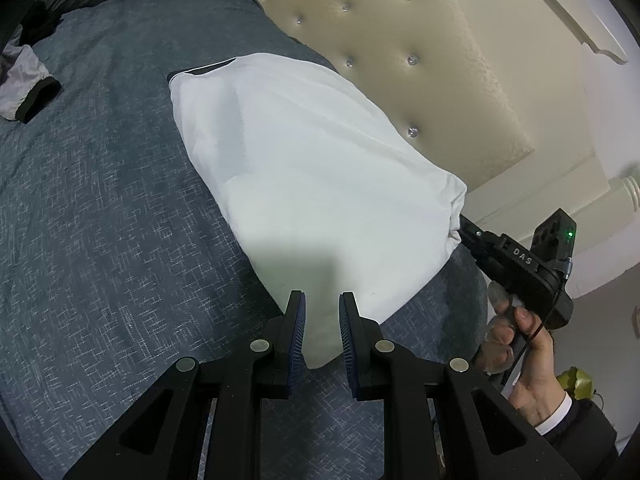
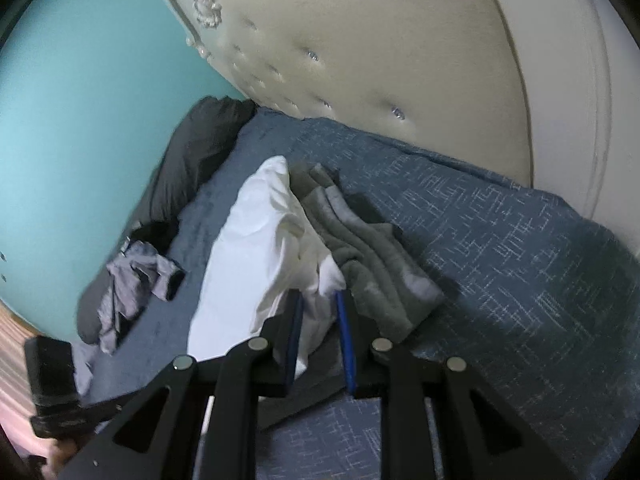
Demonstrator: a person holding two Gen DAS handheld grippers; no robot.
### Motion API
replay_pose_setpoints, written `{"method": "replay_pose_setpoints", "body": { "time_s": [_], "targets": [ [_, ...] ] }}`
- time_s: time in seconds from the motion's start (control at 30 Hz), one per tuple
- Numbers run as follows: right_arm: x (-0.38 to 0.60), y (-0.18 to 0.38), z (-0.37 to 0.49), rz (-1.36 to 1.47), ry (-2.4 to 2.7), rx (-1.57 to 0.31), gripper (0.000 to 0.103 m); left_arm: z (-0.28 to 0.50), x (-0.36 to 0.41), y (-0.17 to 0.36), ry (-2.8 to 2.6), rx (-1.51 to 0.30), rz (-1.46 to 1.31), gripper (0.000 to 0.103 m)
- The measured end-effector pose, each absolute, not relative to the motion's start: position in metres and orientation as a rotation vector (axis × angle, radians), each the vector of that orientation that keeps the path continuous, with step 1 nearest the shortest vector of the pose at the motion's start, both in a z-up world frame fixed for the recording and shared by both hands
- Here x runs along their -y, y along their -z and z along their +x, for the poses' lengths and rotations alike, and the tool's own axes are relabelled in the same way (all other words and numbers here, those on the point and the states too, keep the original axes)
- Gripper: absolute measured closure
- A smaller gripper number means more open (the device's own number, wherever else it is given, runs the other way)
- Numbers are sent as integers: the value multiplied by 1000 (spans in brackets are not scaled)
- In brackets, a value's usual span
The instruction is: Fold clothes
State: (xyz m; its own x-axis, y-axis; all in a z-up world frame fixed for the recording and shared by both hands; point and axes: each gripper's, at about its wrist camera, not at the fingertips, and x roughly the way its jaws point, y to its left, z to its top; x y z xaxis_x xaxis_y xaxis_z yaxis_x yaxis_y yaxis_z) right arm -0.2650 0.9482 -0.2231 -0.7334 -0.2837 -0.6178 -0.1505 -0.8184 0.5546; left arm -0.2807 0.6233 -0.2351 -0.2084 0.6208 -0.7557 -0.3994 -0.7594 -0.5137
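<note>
A white garment [image 1: 320, 160] with a dark collar trim lies folded lengthwise on the blue bedspread [image 1: 100, 220]. My left gripper [image 1: 322, 300] stands at its near corner, and that corner fills the narrow gap between the blue pads. At the far right edge, my right gripper [image 1: 466, 232], held by a hand [image 1: 520, 344], pinches bunched white cloth. In the right wrist view the white garment [image 2: 256, 248] rises crumpled into the right gripper [image 2: 319, 294], which is shut on it.
A folded grey garment [image 2: 372, 264] lies right beside the white one. A crumpled pale grey garment [image 2: 132, 280] and a dark pillow [image 2: 200, 148] sit by the teal wall [image 2: 80, 120]. The tufted cream headboard [image 1: 400, 40] bounds the bed.
</note>
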Motion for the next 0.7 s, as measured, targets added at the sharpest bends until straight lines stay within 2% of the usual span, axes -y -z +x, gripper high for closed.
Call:
{"method": "replay_pose_setpoints", "body": {
  "time_s": [0.03,0.2,0.33,0.57,0.7],
  "targets": [
    [-949,221,-263,1104,2714,912,96,-281,-623,235,-2014,269,-1398,84],
    [-951,210,-253,1050,2757,888,103,-281,-624,239,-2010,271,-1403,84],
    [-953,207,-253,1050,2759,869,103,-281,-624,240,-2008,277,-1405,84],
    [-955,229,-269,1214,2715,968,99,-281,-621,239,-2009,274,-1404,84],
    [-946,227,-271,1195,2734,908,99,-284,-618,239,-2016,281,-1407,84]
  ]
}}
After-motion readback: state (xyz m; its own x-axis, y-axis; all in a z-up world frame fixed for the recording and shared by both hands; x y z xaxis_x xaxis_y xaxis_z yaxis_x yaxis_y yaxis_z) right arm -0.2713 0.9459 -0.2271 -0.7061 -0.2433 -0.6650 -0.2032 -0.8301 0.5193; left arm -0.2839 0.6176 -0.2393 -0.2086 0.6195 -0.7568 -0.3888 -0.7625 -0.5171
